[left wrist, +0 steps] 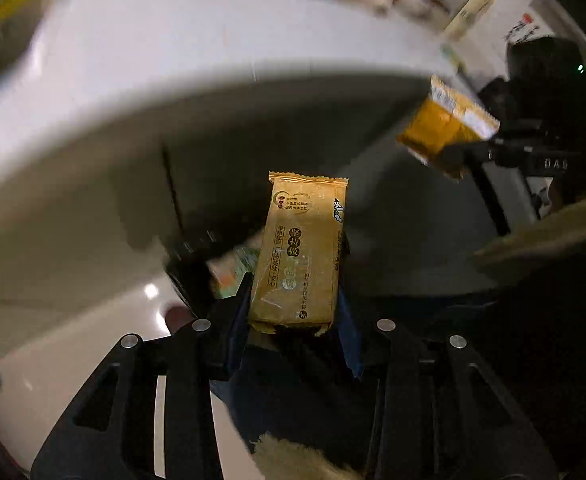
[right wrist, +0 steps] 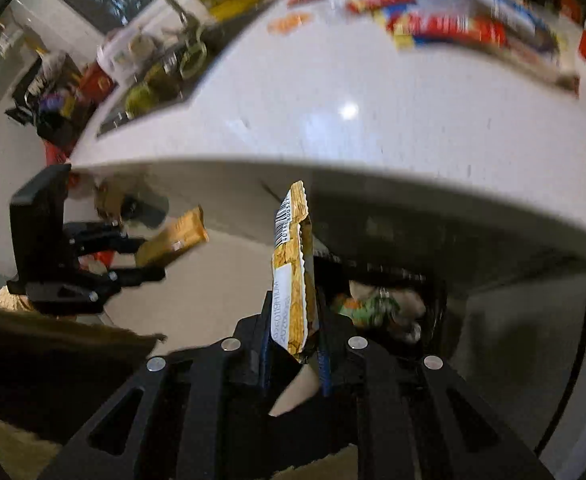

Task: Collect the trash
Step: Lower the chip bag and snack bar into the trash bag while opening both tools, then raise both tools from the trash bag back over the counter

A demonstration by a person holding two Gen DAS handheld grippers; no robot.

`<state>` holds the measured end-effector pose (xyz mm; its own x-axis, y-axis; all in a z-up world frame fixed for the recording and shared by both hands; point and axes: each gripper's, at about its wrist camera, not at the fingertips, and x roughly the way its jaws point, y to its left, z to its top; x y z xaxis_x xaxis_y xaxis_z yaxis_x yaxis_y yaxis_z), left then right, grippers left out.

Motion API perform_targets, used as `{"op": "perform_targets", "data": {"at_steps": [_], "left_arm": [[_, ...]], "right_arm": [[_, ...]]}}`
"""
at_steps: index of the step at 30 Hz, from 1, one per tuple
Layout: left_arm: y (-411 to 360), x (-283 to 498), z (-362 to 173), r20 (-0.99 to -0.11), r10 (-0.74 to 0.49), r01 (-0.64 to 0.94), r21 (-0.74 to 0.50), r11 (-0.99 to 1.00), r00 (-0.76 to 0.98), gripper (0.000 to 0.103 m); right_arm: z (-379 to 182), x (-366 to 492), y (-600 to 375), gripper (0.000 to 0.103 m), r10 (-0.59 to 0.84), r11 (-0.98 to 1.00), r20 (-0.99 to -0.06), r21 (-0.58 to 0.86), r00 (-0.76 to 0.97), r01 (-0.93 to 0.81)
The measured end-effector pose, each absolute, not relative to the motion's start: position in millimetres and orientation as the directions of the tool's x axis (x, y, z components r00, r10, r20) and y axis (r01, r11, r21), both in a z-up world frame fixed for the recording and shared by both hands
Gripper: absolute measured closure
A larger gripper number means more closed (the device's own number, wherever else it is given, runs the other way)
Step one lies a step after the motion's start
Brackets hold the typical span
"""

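A tan packet [left wrist: 299, 256] is gripped by the left tongs [left wrist: 293, 312], a torn wrapper [right wrist: 295, 272] by the right tongs [right wrist: 293, 344], the bin [right wrist: 433, 292] below half hidden.

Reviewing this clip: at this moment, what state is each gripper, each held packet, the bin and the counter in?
left gripper: shut on the tan snack packet.
tan snack packet: held upright, sealed, off the counter.
right gripper: shut on the yellow wrapper.
yellow wrapper: pinched edge-on, barcode end up.
dark bin: open, wrappers already inside, below the counter edge.
white counter: cluttered with packets at its far side.
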<state>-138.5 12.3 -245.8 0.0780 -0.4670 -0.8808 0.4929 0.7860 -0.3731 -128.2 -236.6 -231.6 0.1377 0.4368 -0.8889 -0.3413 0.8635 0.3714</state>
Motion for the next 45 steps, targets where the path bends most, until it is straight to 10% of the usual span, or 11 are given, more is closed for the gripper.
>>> {"op": "perform_targets", "data": {"at_steps": [6, 8, 13, 17, 27, 36, 45], "left_arm": [[-26, -130, -335, -0.924, -0.381, 0.459, -0.348, 0.818, -0.021, 0.065], [-36, -123, -357, -0.949, -0.313, 0.454, -0.296, 0.840, -0.039, 0.055], [-34, -114, -343, -0.967, -0.254, 0.425, -0.228, 0.876, 0.005, 0.023], [-26, -115, -288, -0.966, -0.240, 0.453, -0.174, 0.875, 0.093, 0.020], [-43, -64, -147, -0.871, -0.239, 0.406, -0.050, 0.912, 0.430, 0.011], [-26, 5, -129, -0.847, -0.166, 0.254, -0.038, 0.967, 0.504, 0.011], [-14, 23, -136, -0.867, -0.159, 0.301, -0.011, 0.953, 0.473, 0.011]], "right_arm": [[-314, -128, -234, 0.077, 0.371, 0.881, -0.927, 0.334, 0.052, -0.335], [-329, -127, -234, 0.041, 0.320, 0.897, -0.946, 0.287, 0.047, -0.335], [-312, -129, -237, 0.019, 0.276, 0.915, -0.956, 0.229, 0.103, -0.333], [-259, -127, -251, 0.005, 0.324, 0.917, -0.926, 0.257, 0.195, -0.307], [-130, -62, -264, 0.005, 0.415, 0.904, -0.730, 0.266, 0.543, -0.334], [-176, 63, -272, 0.005, 0.212, 0.974, -0.765, 0.218, 0.609, -0.065], [-211, 99, -288, 0.005, 0.364, 0.815, -0.705, 0.558, 0.609, 0.159]]}}
